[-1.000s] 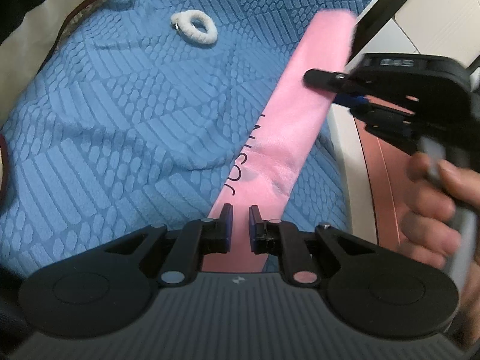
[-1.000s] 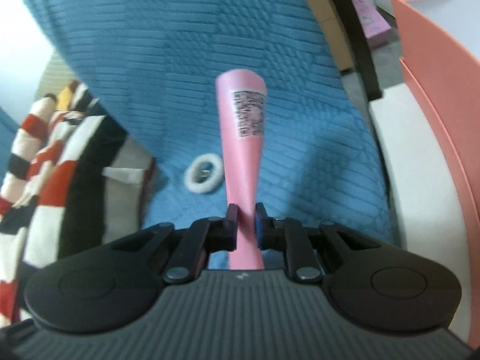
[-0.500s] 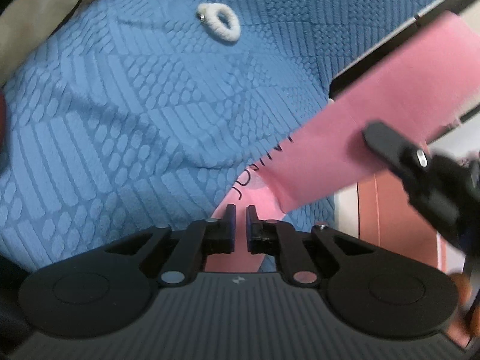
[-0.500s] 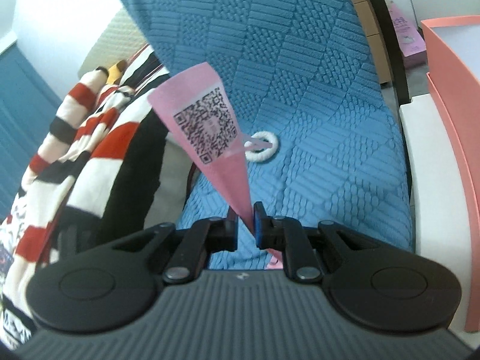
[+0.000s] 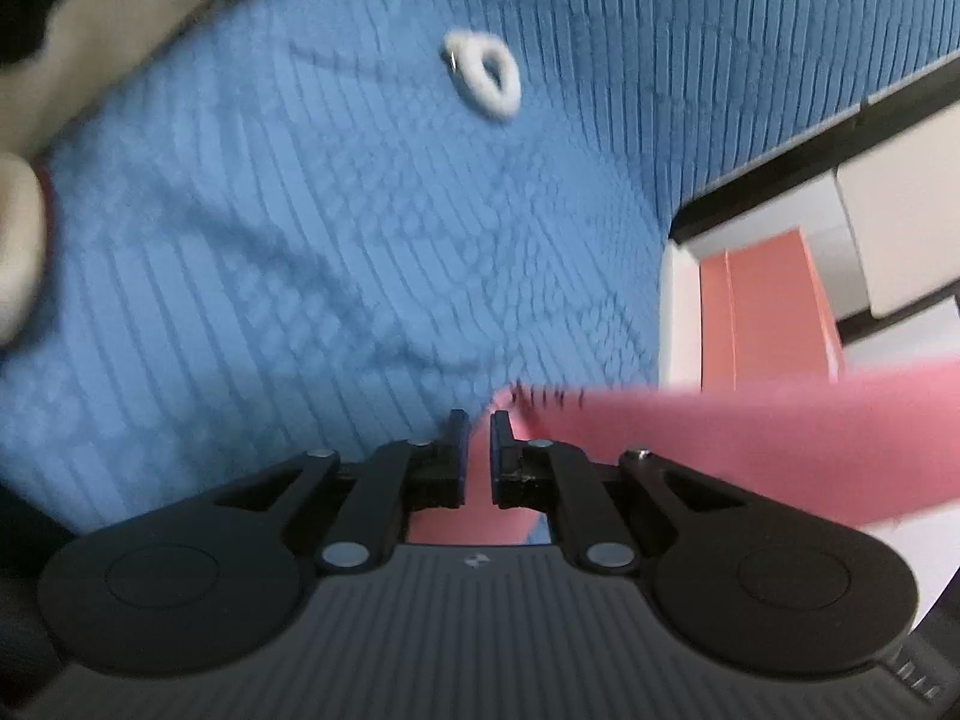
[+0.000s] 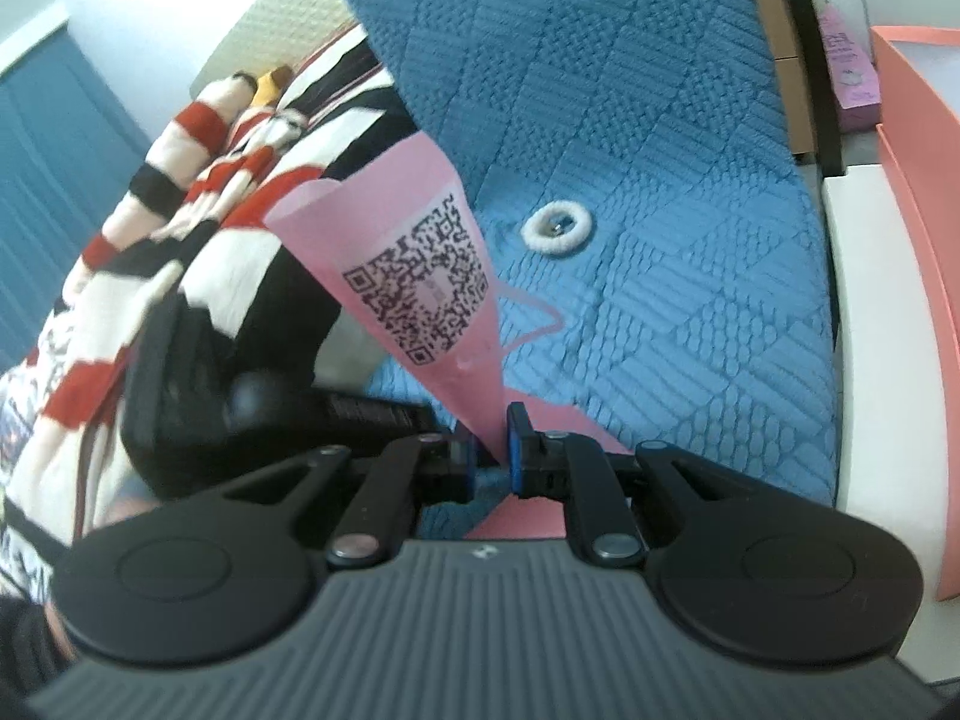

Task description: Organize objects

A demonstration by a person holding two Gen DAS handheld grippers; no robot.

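A long pink fabric band point(image 5: 750, 438) with dark lettering and a QR-code label point(image 6: 420, 282) is held by both grippers above the blue quilted bedspread point(image 5: 300, 210). My left gripper point(image 5: 477, 444) is shut on one end of the band, which runs off to the right. My right gripper point(image 6: 493, 441) is shut on the other end, and the labelled tip stands up above its fingers. A white fluffy hair tie point(image 5: 483, 73) lies on the bedspread, also in the right wrist view point(image 6: 557, 229).
A coral pink box point(image 5: 768, 312) stands on a white surface at the right edge of the bed, also in the right wrist view point(image 6: 918, 192). A red, white and black striped garment point(image 6: 180, 180) lies at the left. A black frame point(image 5: 840, 138) borders the bed.
The band has come off the bedspread and now stretches sideways to the right in the left wrist view. The right gripper has swung left and its labelled tip has tilted left.
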